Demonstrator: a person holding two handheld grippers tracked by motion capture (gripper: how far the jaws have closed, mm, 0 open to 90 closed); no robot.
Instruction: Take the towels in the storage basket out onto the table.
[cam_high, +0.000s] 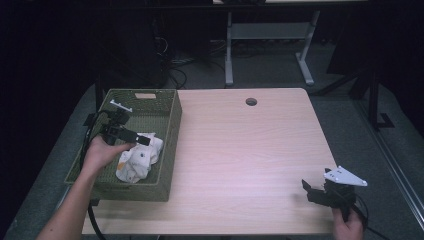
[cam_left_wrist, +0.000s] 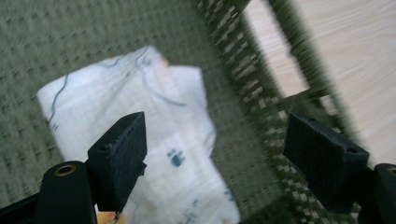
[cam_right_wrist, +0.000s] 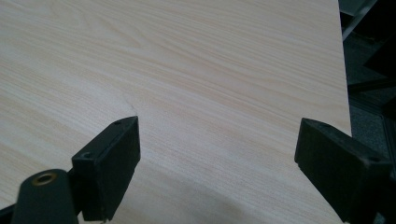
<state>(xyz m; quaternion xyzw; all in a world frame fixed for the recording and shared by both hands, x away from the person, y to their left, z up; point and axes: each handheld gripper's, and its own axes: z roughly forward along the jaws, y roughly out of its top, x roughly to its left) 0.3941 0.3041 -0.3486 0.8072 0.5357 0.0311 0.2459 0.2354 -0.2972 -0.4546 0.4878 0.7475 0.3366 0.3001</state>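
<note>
A white cloth (cam_high: 138, 158) with small dark prints lies crumpled in the olive woven basket (cam_high: 172, 131) at the table's left. My left gripper (cam_high: 144, 140) hovers just over the cloth inside the basket, open. In the left gripper view the cloth (cam_left_wrist: 163, 140) lies below and between the wide-apart jaws, and no pad touches it; the basket wall (cam_left_wrist: 261, 107) runs past the right jaw. My right gripper (cam_high: 308, 189) rests low over the bare wood at the table's near right corner, open with nothing between its fingers (cam_right_wrist: 112, 163).
The light wooden table (cam_high: 250, 150) has a round cable hole (cam_high: 251, 101) near its far edge. Its right edge (cam_right_wrist: 343, 70) runs close to my right gripper. Behind the table stand a grey desk frame (cam_high: 270, 35) and cables on a dark floor.
</note>
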